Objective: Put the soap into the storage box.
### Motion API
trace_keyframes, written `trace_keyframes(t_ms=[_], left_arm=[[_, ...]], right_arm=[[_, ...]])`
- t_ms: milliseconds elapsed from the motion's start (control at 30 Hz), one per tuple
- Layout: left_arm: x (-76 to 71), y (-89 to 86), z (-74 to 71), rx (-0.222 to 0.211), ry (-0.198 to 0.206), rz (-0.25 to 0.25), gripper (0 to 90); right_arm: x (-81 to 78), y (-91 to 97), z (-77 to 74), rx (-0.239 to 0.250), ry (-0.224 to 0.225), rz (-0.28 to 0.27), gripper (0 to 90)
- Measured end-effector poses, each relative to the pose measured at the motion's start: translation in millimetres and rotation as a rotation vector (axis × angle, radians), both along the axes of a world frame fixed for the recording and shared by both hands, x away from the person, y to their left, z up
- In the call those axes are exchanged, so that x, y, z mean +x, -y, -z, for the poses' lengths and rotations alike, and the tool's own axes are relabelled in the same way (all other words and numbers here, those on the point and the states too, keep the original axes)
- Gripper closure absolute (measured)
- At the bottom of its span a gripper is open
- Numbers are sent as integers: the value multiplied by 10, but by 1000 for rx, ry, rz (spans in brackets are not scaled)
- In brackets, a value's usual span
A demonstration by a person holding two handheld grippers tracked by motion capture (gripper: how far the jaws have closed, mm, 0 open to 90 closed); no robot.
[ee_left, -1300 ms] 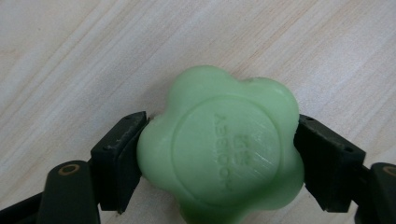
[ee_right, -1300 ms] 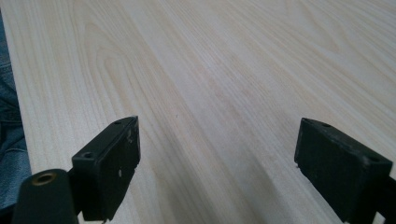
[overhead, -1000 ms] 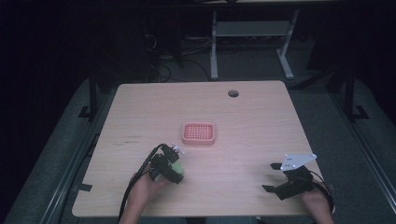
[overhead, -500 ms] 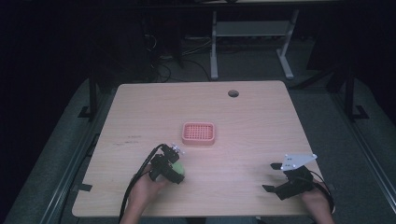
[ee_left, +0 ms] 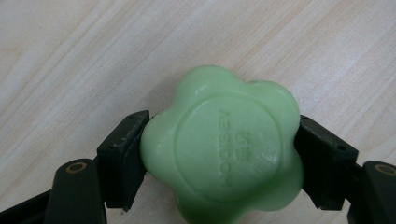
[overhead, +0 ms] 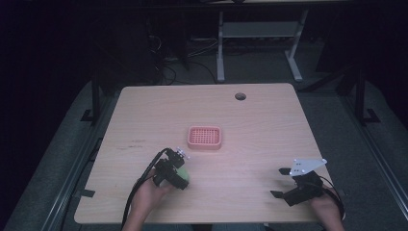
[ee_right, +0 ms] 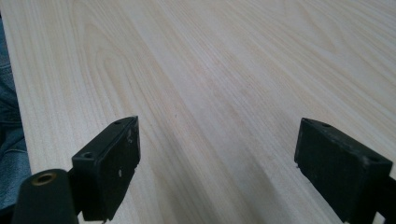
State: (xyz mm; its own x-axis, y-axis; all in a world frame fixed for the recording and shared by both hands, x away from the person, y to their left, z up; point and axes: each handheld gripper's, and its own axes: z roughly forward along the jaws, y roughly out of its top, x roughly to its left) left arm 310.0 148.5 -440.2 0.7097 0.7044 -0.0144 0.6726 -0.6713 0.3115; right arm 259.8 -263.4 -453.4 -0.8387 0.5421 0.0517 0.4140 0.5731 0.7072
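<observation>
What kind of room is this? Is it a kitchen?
Probably not a kitchen, more likely a lab or workshop. A wooden table with a cable hole stands on dark floor, cables trail behind it, and a person holds the left gripper, shut on a green soap.

Left gripper (overhead: 179, 169), held in left hand (overhead: 146, 195) near the table's front edge, pointed up and right in the high view; 2 jaws closed against something, 1 pad (ee_left: 123, 156) pressing each side. Right gripper (overhead: 281, 183), held in right hand (overhead: 327, 209) at the front right, pointed left, low over the wood; 2 jaws spread wide, pads (ee_right: 116, 161) well apart, nothing between. Both forearms entered from the bottom edge.
</observation>
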Motion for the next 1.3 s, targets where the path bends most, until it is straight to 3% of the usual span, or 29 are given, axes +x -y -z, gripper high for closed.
trace_keyframes(t_ms=[467, 833, 1300], left_arm=[[0, -11, -24, -27, 11, -1, 267], [14, 3, -145, -47, 34, 1, 267], [167, 48, -286, -44, 32, 23, 267]], right_arm=[[0, 5, -2, 1, 1, 2, 138], [2, 11, -1, 3, 5, 3, 138], [3, 22, -4, 7, 2, 6, 138]])
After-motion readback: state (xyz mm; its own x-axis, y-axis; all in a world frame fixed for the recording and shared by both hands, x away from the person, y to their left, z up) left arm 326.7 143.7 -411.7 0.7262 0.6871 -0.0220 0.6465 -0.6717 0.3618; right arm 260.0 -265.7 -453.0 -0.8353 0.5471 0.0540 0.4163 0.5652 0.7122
